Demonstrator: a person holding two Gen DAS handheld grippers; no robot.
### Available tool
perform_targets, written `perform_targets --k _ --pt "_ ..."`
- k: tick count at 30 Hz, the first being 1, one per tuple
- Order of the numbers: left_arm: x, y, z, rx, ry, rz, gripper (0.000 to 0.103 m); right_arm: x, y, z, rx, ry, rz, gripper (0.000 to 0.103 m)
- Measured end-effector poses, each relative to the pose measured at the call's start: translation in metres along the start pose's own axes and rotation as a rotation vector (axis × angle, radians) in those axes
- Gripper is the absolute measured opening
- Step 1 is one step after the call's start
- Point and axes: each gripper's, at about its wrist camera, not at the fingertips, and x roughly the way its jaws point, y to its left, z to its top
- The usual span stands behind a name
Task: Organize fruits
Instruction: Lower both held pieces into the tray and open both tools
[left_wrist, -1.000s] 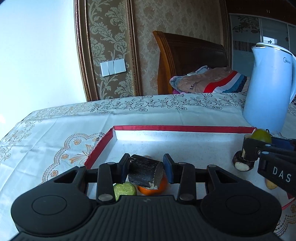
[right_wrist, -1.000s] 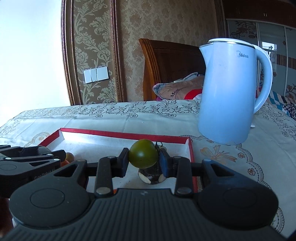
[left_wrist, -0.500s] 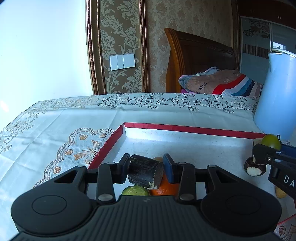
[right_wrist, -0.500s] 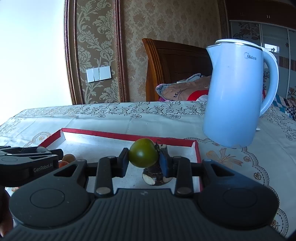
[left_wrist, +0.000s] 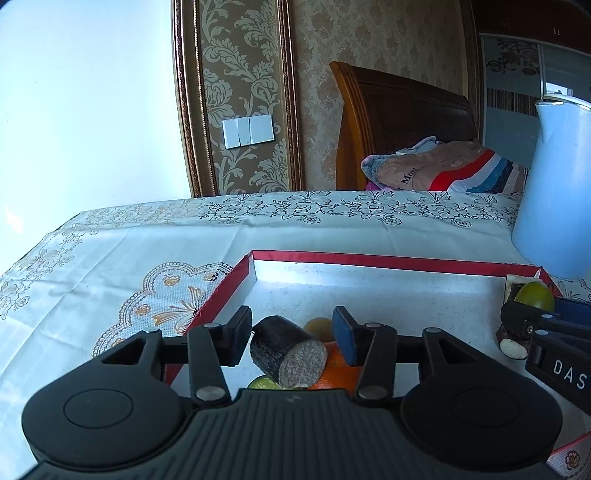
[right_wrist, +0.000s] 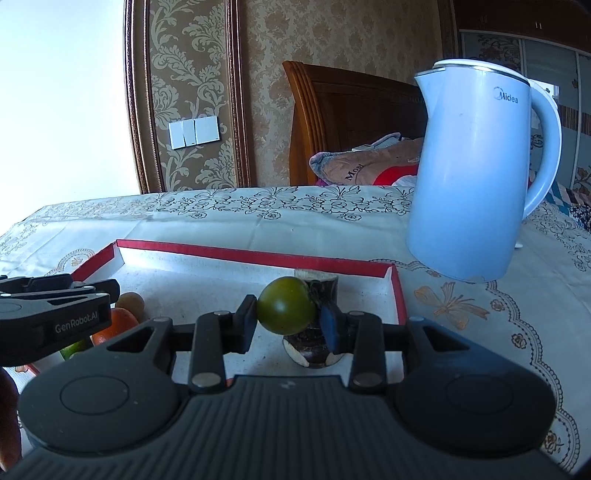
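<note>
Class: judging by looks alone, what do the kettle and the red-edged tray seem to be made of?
Kettle: probably plastic, pale blue, smooth with a soft sheen, moulded handle.
Tray: seemingly cardboard or foam board; thin, sharp-cornered red walls and a matte, speckled white floor.

— My tongs (left_wrist: 291, 338) look matt black plastic, ribbed at the base. The kettle (right_wrist: 476, 177)?
— Smooth, glossy plastic. The tablecloth (left_wrist: 147, 251) is embroidered cloth; the headboard (left_wrist: 399, 114), polished wood; the green fruit (right_wrist: 286, 311), shiny-skinned.
</note>
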Motion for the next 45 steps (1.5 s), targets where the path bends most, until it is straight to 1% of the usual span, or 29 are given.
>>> perform_targets --k 3,5,7,9,10,12,13,14,15,19,26,27,29,31,32,33,35,37,39,43,45 --pt "-0.002 -0.002 0.0 0.01 -0.01 0.001 0.052 -0.002 0.001 0.001 -0.008 -0.011 -0.003 0.035" --pt "-0.002 -0.001 -0.001 0.008 -0.007 -0.002 0.054 -0.003 0.002 0.001 -0.01 -0.014 -0.004 0.04" --pt "-0.001 -0.001 -0.001 0.005 -0.003 -0.002 0.056 -0.004 0.002 0.0 -0.013 -0.014 -0.003 0.04" --pt "-0.001 0.0 -0.001 0.002 -0.003 -0.004 0.064 -0.004 0.002 0.001 -0.014 -0.012 -0.001 0.04" --pt "-0.002 0.0 -0.001 -0.001 -0.005 -0.004 0.065 -0.004 0.002 0.001 -0.013 -0.01 0.0 0.04" --pt "-0.003 0.001 -0.001 -0.002 -0.012 -0.005 0.065 -0.004 0.002 0.0 -0.011 -0.007 0.002 0.041" --pt "-0.004 0.001 -0.001 -0.001 -0.012 -0.006 0.065 -0.004 0.002 0.0 -0.01 -0.008 0.002 0.043" --pt "-0.003 0.001 -0.002 0.0 -0.01 -0.009 0.065 -0.004 0.002 0.0 -0.01 -0.01 0.0 0.047" --pt "-0.003 0.001 -0.002 0.001 -0.008 -0.012 0.066 -0.005 0.003 0.0 -0.011 -0.013 -0.002 0.048" --pt "-0.004 0.0 -0.002 0.001 -0.005 -0.011 0.066 -0.007 0.003 -0.001 -0.008 -0.011 0.004 0.048" --pt "-0.005 0.006 -0.002 -0.029 0.006 -0.025 0.066 -0.007 0.002 -0.002 -0.002 -0.004 0.008 0.048" --pt "-0.006 0.006 -0.002 -0.028 0.006 -0.023 0.067 -0.007 0.002 -0.002 -0.002 -0.004 0.007 0.054" --pt "-0.005 0.005 -0.003 -0.023 0.005 -0.025 0.067 -0.008 0.002 -0.002 0.0 -0.008 0.0 0.061" --pt "-0.005 0.004 -0.003 -0.017 0.008 -0.035 0.07 -0.008 0.001 -0.001 -0.002 -0.012 -0.001 0.062" --pt "-0.005 0.004 -0.003 -0.013 0.007 -0.034 0.076 -0.008 0.001 -0.001 -0.001 -0.013 0.001 0.062" --pt "-0.005 0.003 -0.004 -0.009 0.001 -0.033 0.079 -0.009 0.001 -0.002 0.001 -0.011 0.004 0.062" --pt "-0.007 0.002 -0.004 0.002 -0.014 -0.023 0.079 -0.009 0.001 -0.002 0.003 -0.009 0.005 0.062" --pt "-0.008 0.001 -0.004 0.005 -0.019 -0.021 0.079 -0.009 0.001 -0.003 0.005 -0.009 0.003 0.066" --pt "-0.007 0.001 -0.005 0.003 -0.012 -0.028 0.08 -0.01 0.001 -0.003 0.009 -0.013 -0.002 0.076" --pt "-0.008 0.003 -0.005 -0.002 -0.017 -0.012 0.08 -0.012 0.0 -0.003 0.012 -0.016 0.0 0.078" --pt "-0.009 0.006 -0.005 -0.011 -0.017 -0.016 0.08 -0.013 -0.001 -0.004 0.018 -0.015 -0.004 0.087"
